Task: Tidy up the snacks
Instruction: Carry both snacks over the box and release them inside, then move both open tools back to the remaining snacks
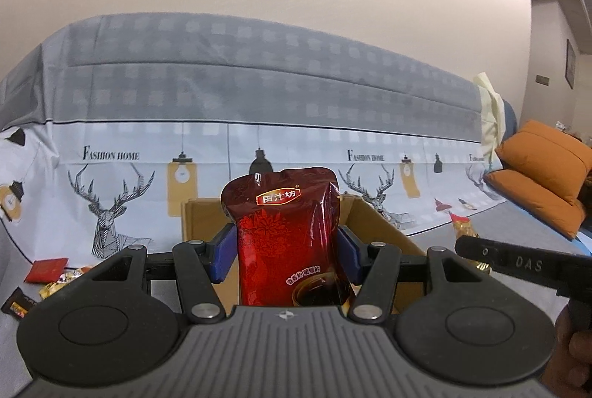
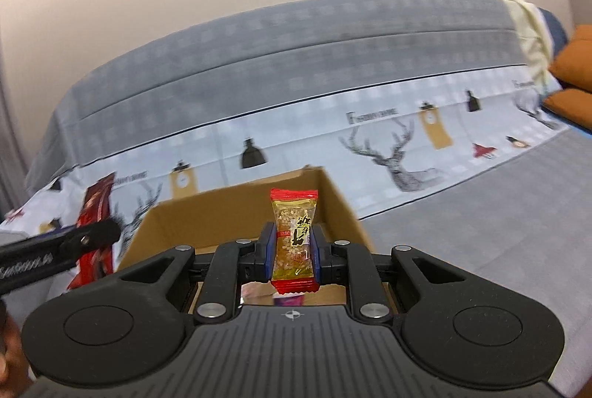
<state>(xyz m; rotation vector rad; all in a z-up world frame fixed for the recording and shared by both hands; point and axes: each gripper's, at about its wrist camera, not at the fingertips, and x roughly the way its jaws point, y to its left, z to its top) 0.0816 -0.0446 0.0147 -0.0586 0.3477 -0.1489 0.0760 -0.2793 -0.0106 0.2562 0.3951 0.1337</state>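
Gripping red pouch (image 1: 288, 235) above box rim (image 1: 377, 216).

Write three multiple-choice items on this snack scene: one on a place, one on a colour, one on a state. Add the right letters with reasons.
1. Where is the cardboard box relative to the right claw?
A. Just ahead of and below it
B. Up on the sofa back
C. Behind the orange cushions

2. What colour is the pouch in the left claw?
A. Green
B. Dark red
C. White

3. What state is the right claw in?
A. Wide open, holding nothing
B. Shut on nothing
C. Shut on a small candy bar

Answers:
1. A, the box's open top spreads right beyond the claw's tips.
2. B, the glossy pouch is dark red with a gold label.
3. C, the blue pads press both sides of the wrapped bar.
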